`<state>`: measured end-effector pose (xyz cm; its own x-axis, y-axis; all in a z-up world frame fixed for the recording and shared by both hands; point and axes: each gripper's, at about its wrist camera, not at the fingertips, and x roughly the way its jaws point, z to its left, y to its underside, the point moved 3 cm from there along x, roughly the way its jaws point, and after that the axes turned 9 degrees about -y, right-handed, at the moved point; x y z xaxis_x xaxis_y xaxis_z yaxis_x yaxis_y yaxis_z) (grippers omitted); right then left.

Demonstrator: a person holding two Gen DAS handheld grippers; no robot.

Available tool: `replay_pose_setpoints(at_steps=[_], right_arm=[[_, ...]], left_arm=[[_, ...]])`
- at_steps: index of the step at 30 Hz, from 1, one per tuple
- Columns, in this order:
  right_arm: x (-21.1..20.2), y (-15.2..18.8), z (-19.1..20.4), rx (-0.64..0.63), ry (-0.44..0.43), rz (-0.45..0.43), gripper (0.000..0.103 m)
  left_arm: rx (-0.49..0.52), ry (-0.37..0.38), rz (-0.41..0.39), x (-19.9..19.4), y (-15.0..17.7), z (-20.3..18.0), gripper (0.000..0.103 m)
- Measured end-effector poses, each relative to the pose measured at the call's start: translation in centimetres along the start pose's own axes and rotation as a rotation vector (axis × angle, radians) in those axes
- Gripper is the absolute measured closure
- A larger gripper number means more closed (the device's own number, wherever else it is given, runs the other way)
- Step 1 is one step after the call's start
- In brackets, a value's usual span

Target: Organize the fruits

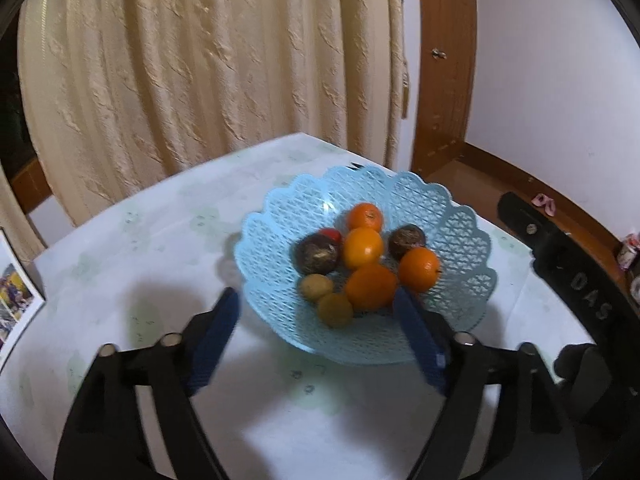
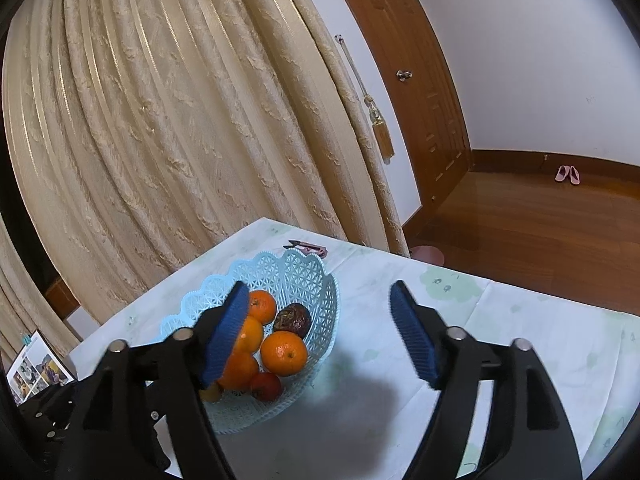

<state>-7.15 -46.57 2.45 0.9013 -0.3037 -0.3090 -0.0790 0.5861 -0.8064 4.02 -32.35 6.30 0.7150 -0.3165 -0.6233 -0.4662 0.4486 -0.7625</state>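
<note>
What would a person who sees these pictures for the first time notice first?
First, the light blue lattice basket in the middle of the table, heaped with oranges, dark brown fruits and small yellowish ones. Next, the blue-padded fingers of both grippers, spread open in the foreground and holding nothing. A cream curtain fills the background.

A pale cloth-covered table (image 1: 160,280) carries a blue basket (image 1: 460,240) and a photo print (image 1: 16,300).

Right gripper (image 2: 316,320): jaws apart, nothing between. Blue lattice basket (image 2: 304,276) ahead-left on counter (image 2: 520,340), holding oranges (image 2: 285,353), dark fruit (image 2: 293,319), red fruit (image 2: 266,386). Curtain (image 2: 160,120) beyond.
</note>
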Motion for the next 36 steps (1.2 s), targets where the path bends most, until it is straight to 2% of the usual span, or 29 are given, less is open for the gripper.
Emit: replay_pose_setpoints(at_steps=[3,10,16,25,31,36], right_arm=[[-0.1,-0.1,0.0,0.005,-0.011,-0.006,0.019],[0.1,0.2,0.8,-0.023,-0.061,0.023,0.009],[0.3,1.1,2.1,-0.082,-0.095,0.074,0.008],[-0.1,2.2,4.7,-0.241,-0.06,0.053,0.008],[0.1,2.5,4.8,-0.254,-0.057,0.066,0.008],[0.3,2.6,4.9,-0.262,-0.06,0.074,0.008]], left_arm=[[0.007,-0.064,-0.027,-0.1,0.0,0.4,0.012],[-0.037,-0.169,-0.044,-0.5,0.7,2.4,0.012],[-0.034,-0.261,-0.084,-1.3,1.1,3.6,0.009],[-0.034,-0.337,-0.124,-2.0,1.1,5.0,0.005],[-0.015,-0.399,-0.136,-1.8,1.1,5.2,0.005],[-0.019,-0.4,-0.13,-1.8,1.1,5.5,0.005]])
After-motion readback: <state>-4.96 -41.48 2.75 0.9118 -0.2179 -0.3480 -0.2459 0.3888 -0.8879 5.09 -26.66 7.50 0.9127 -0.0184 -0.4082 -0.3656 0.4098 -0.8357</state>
